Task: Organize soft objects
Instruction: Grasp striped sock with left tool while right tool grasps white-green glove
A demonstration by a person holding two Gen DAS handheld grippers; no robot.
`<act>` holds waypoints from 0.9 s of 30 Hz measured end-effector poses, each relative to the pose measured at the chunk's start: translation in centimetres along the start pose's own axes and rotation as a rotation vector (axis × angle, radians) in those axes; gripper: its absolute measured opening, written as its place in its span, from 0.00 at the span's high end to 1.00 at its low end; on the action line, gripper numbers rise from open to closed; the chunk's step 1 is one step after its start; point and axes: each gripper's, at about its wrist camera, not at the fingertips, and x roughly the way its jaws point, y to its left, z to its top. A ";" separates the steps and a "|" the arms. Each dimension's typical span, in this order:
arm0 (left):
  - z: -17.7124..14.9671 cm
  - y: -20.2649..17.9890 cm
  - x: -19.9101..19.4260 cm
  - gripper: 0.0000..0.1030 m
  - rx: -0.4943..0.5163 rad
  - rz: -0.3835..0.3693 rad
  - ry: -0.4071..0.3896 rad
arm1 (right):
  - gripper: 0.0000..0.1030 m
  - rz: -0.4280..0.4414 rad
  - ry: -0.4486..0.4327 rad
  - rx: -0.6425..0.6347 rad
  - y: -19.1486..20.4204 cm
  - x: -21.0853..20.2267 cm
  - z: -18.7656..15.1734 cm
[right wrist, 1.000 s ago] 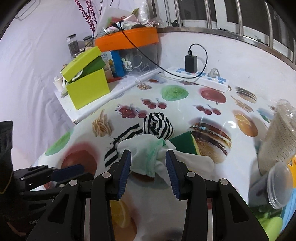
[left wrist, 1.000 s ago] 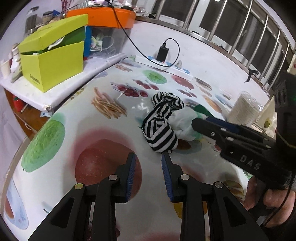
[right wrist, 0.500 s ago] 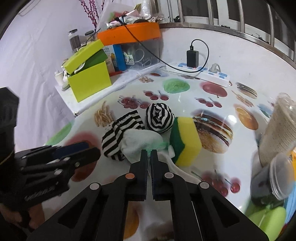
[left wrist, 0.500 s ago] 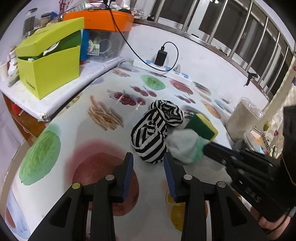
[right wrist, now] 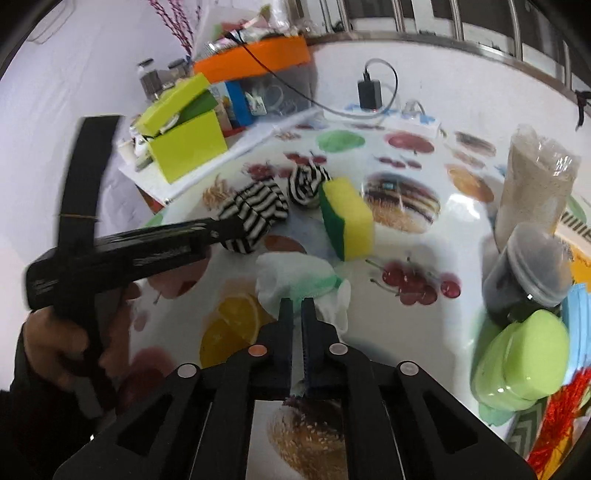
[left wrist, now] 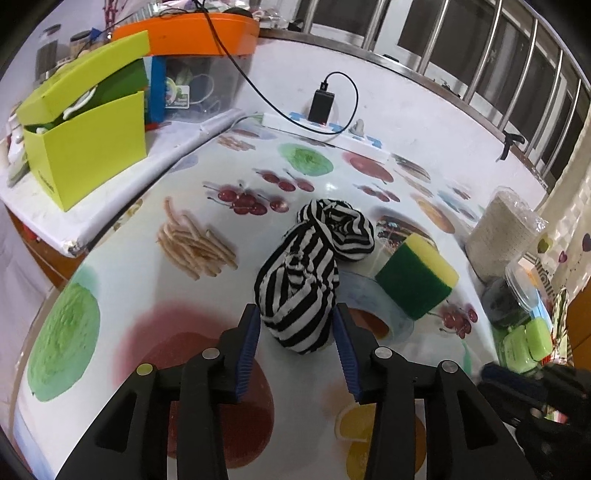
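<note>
A black-and-white striped sock bundle (left wrist: 297, 299) lies on the fruit-print tablecloth, with a second striped bundle (left wrist: 341, 229) just behind it. My left gripper (left wrist: 297, 325) is open, its jaws on either side of the near bundle. A green and yellow sponge (left wrist: 417, 277) sits to its right. In the right wrist view my right gripper (right wrist: 297, 306) is shut on a white and green cloth (right wrist: 295, 277) and holds it near the table's front. The striped bundles (right wrist: 255, 214) and the sponge (right wrist: 347, 218) lie beyond it.
A lime-green box (left wrist: 85, 129) and an orange-lidded bin (left wrist: 199, 33) stand at the back left on a raised shelf. A power strip (left wrist: 325, 129) with a charger lies at the back. A stack of cups (right wrist: 532, 188), a lidded jar (right wrist: 528, 266) and a green container (right wrist: 521, 358) stand at right.
My right gripper shut on the white and green cloth and pulled it back away from the socks and sponge. My left gripper moved forward around the near striped bundle.
</note>
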 end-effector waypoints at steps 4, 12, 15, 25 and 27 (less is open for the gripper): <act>0.6 -0.2 0.6 0.58 0.007 0.003 -0.008 | 0.47 -0.014 -0.084 -0.058 0.5 -1.5 0.4; 0.5 -0.7 2.4 0.57 0.035 0.023 0.025 | 0.47 -0.034 0.021 -0.036 -0.4 1.7 0.6; 0.6 -0.7 2.5 0.57 0.024 0.018 0.022 | 0.47 -0.029 0.038 -0.028 -0.6 2.2 0.5; -0.2 -1.0 2.1 0.88 0.040 -0.003 0.043 | 0.73 0.016 0.077 -0.027 0.0 2.8 -0.1; -0.6 -1.0 1.7 0.89 0.040 -0.009 0.044 | 0.73 0.012 0.071 -0.024 0.1 2.5 -0.2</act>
